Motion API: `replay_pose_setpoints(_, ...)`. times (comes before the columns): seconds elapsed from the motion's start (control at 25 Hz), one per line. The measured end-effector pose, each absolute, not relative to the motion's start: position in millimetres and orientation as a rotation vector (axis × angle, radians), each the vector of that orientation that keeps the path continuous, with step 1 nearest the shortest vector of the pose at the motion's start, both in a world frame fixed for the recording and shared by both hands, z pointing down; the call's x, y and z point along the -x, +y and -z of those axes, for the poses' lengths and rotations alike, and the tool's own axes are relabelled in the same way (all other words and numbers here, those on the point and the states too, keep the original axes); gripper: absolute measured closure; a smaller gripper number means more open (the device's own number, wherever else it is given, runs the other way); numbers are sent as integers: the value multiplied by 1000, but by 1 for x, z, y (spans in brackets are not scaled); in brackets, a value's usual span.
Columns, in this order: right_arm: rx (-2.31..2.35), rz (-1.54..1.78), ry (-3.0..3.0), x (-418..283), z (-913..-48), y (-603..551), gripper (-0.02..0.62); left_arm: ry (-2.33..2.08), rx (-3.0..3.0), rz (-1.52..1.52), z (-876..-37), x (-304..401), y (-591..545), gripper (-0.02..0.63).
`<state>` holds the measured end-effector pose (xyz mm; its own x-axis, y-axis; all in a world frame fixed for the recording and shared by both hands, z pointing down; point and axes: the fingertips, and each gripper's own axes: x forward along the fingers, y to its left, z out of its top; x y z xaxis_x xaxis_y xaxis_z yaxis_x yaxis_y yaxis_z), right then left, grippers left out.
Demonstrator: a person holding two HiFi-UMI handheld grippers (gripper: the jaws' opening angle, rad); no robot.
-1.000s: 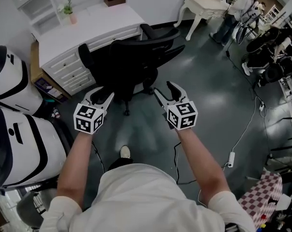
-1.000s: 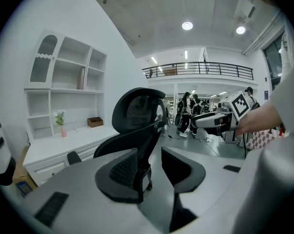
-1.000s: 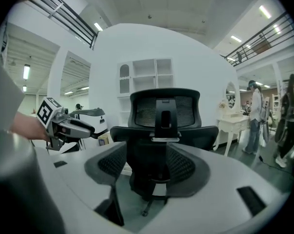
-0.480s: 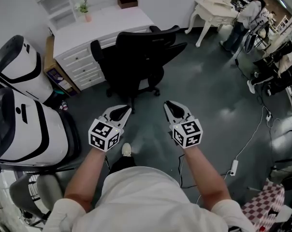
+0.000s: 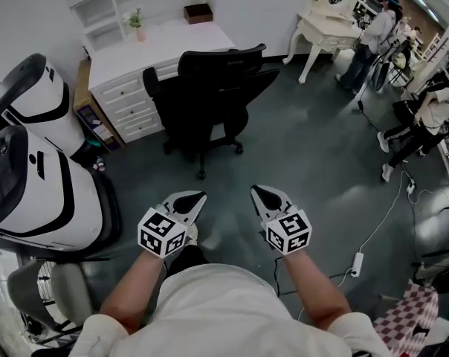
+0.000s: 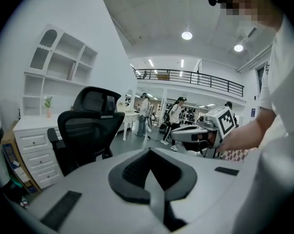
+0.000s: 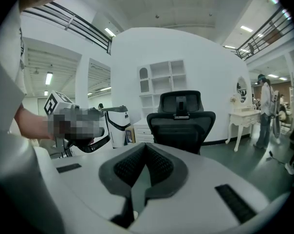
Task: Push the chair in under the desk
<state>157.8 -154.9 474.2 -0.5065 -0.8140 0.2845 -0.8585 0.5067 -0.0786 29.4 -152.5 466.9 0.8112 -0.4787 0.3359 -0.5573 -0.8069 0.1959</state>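
Leftward, white machines (image 5: pixel 39 192) neighbour the chair (image 5: pixel 210 95); left gripper (image 5: pixel 191 198), right gripper (image 5: pixel 263 193) jaws just closed.

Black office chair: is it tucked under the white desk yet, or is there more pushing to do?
Done: the black mesh office chair stands tight against the white drawer desk, backrest outward. In hand: nothing; the left tongs and right tongs have just closed, empty, well clear of the chair. Left: seemingly nothing, though how deep the seat sits under the desktop is hidden.
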Motion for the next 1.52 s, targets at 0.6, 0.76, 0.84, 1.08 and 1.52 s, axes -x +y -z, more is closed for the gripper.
replay_pose_setpoints(0.6,-1359,-342,-2565,-156,-478,-43,591,-781,-2684,-414,-469,-21,-47,609)
replay_pose_setpoints(0.76,-1353,-335,-2578,-154,-476,-29,591,-779,-2686,-412,-470,-22,-34,609)
replay_pose_setpoints(0.84,-1346,-336,-2583,-152,-476,-23,591,-783,-2687,-412,-469,-22,-28,610)
replay_pose_setpoints(1.08,-1322,-326,-2592,-147,-475,-7,592,-785,-2684,-418,-470,-20,-15,609)
replay_pose_setpoints(1.52,-1316,-348,-2602,-145,-480,11,592,-765,-2681,-433,-474,-22,-3,609)
